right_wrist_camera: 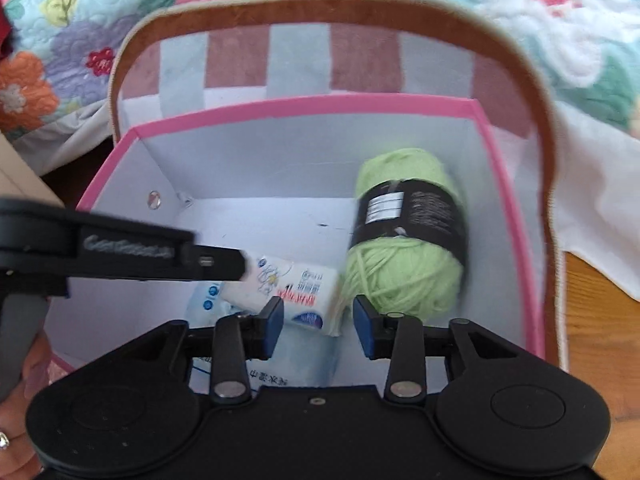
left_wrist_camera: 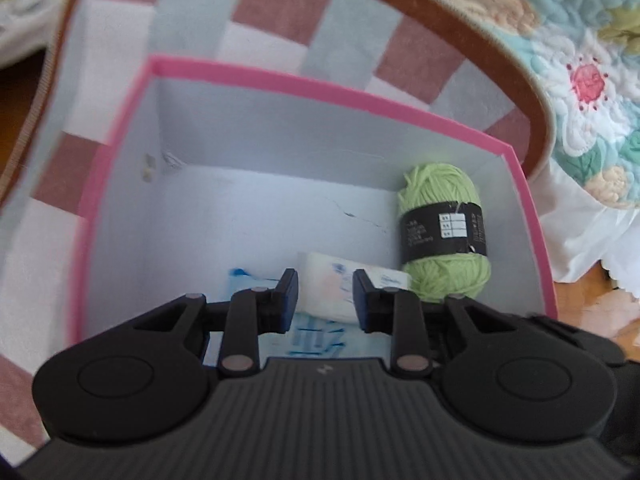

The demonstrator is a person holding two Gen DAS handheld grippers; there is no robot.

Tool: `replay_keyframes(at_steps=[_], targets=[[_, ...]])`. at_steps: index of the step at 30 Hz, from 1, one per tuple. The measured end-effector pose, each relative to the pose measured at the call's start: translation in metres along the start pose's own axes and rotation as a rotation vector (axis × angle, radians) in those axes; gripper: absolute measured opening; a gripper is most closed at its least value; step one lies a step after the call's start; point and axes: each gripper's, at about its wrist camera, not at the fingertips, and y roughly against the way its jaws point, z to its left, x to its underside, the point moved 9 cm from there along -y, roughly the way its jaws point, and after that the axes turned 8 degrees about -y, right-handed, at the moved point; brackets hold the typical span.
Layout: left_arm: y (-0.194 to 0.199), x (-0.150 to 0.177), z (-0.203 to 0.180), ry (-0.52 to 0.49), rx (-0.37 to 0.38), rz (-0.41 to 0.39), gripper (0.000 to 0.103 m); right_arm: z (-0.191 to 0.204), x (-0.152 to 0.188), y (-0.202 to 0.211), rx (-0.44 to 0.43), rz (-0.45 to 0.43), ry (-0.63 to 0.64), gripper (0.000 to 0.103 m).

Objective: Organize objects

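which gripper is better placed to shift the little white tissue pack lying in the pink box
Left. Its gripper frames the small white tissue pack squarely, fingers parted either side. The right gripper sits nearer the green yarn ball, the pack off to its left finger.

A home, most likely a bedroom: a flowered quilt [right_wrist_camera: 80, 12] lies over a bed, its white frill [left_wrist_camera: 592, 236] hanging to a wooden floor [right_wrist_camera: 600, 320], where a checked fabric bag [right_wrist_camera: 304, 60] stands open.

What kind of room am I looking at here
Probably a bedroom at home: a floral quilt lies behind the checked storage bag, and the pink-rimmed box holds green yarn.
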Motion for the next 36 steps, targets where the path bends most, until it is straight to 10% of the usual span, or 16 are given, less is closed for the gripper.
replay_keyframes(at_steps=[18,28,36], targets=[[0.153,0.018,-0.027,-0.327,0.009,0.148,0.047,0.036,0.021,0.148,-0.213,0.095,0.009,0.062],[0.149,0.061,-0.014,-0.314,0.003,0.271,0.052,0.071,0.085,0.159,-0.272,0.170,0.082,0.070],[0.145,0.077,-0.024,-0.453,0.016,0.204,0.059,0.091,0.117,0.146,-0.362,0.128,0.121,0.075]])
